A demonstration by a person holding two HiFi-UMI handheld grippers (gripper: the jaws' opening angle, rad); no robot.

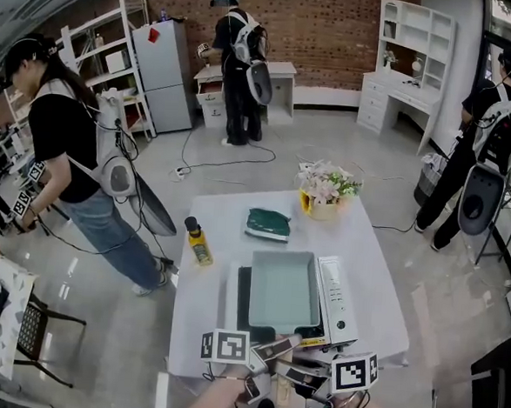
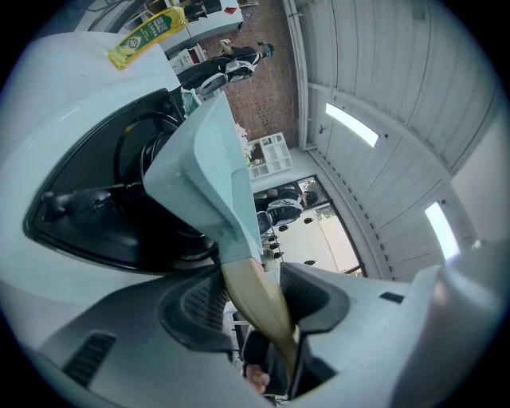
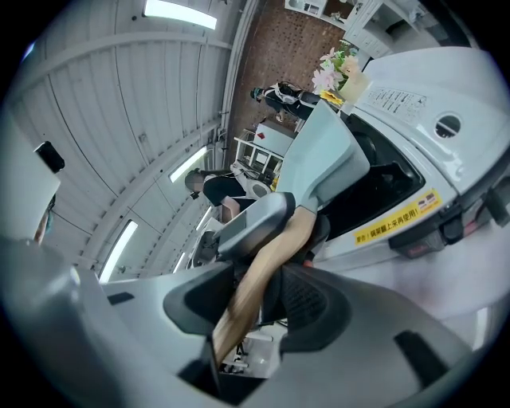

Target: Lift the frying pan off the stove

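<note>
1. Left gripper (image 2: 255, 301): jaws pinch the wooden handle (image 2: 239, 275) of the frying pan (image 1: 283, 290).
2. Right gripper (image 3: 259, 301): pinches the same handle, nearer its free end.
3. Double grip probably steadies the pan's weight on one long handle.
4. Pan sits over the stove (image 1: 340, 305) on the table (image 1: 222, 240); no lift evident yet.

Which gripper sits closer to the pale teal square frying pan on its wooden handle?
The left gripper: it grips the wooden handle nearer the pan; the right gripper sits behind it.
</note>
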